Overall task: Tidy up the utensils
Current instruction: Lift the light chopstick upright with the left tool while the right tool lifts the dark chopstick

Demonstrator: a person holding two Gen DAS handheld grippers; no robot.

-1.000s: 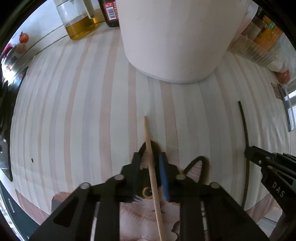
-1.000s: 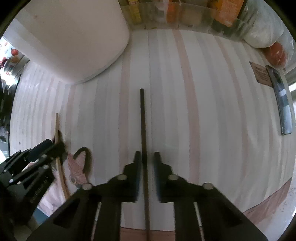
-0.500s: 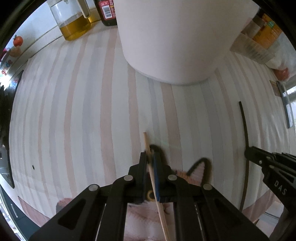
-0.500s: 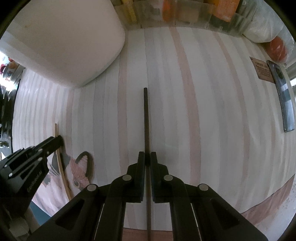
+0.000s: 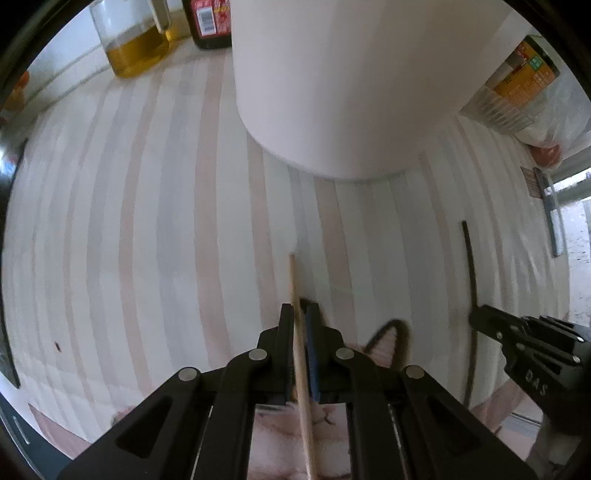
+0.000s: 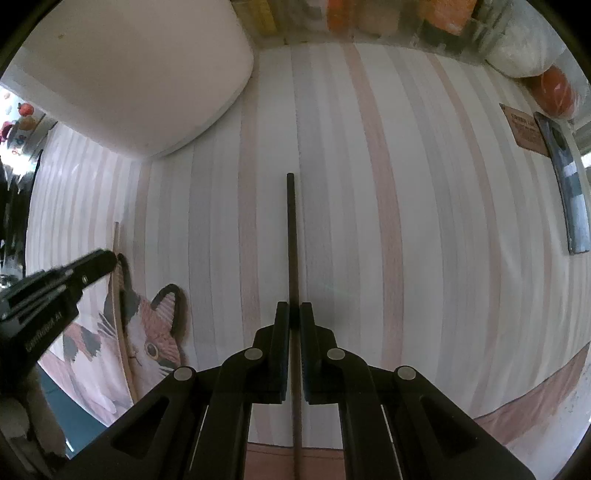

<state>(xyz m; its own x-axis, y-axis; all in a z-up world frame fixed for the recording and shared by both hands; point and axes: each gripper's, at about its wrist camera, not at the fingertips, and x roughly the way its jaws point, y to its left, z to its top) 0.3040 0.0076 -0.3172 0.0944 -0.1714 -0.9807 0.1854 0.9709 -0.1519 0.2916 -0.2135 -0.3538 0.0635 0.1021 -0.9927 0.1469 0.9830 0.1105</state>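
Note:
My left gripper [image 5: 300, 314] is shut on a light wooden chopstick [image 5: 295, 291] that points forward toward a large white container [image 5: 351, 85]. My right gripper [image 6: 294, 312] is shut on a dark chopstick [image 6: 291, 236] that also points forward. In the left wrist view the right gripper [image 5: 476, 319] and the dark chopstick [image 5: 470, 266] show at the right. In the right wrist view the left gripper [image 6: 110, 260] and the wooden chopstick [image 6: 120, 295] show at the left, over a cat-print mat [image 6: 147, 332].
The striped tablecloth [image 6: 406, 221] covers the table. The white container [image 6: 122, 74] stands at the back. An oil jar [image 5: 133, 44] and a dark bottle [image 5: 210, 22] stand back left. Packaged goods [image 6: 369, 18], a tomato [image 6: 557, 92] and a dark flat device [image 6: 570, 192] lie at the right.
Both grippers closed on their chopsticks; the left was open a second ago and the right still had a gap. Both views have risen slightly from the cloth.

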